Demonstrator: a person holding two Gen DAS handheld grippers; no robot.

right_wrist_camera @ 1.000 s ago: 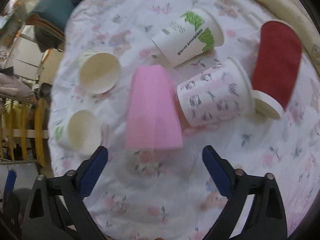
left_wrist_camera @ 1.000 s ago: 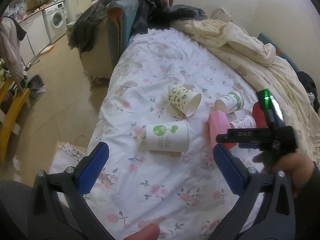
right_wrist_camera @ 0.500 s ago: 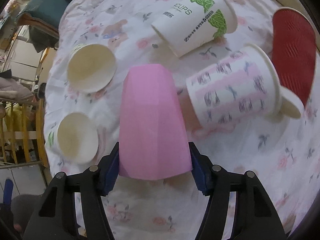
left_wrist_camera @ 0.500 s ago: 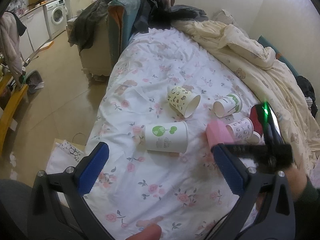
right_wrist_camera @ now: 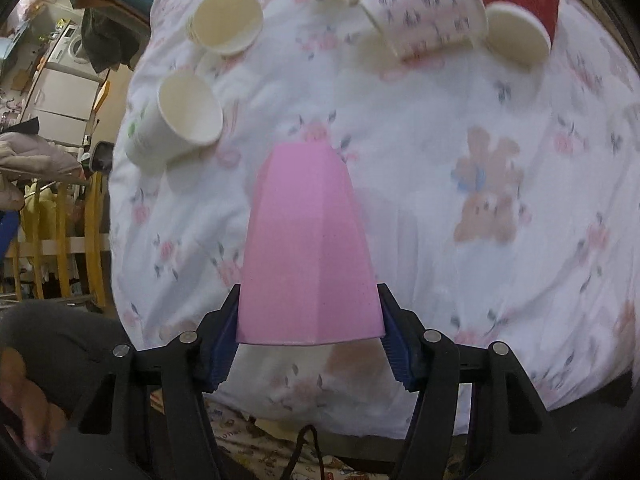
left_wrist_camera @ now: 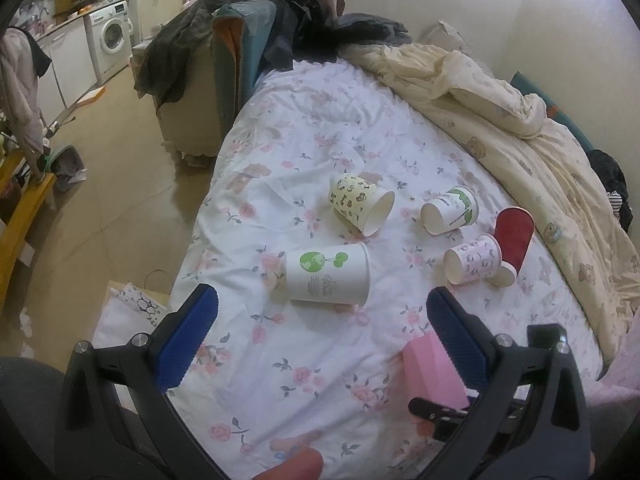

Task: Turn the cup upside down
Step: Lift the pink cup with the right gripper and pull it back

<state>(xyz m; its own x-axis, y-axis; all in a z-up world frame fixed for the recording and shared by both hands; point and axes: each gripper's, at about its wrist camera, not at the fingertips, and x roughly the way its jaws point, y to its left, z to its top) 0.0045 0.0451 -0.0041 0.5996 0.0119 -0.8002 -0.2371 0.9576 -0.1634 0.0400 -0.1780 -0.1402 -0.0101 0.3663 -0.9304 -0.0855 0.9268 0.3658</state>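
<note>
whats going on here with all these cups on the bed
A person is working with two handheld tongs over a bed sheet with a floral print. The right tongs are shut on a pink cup, gripping it near its wide end. The left tongs are open and hold nothing. Five paper cups lie on their sides nearby, among them a red cup and a white cup with a green tree print.

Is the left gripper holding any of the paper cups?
No: the left gripper is open above the floral bedsheet, its blue pads touching nothing.
</note>
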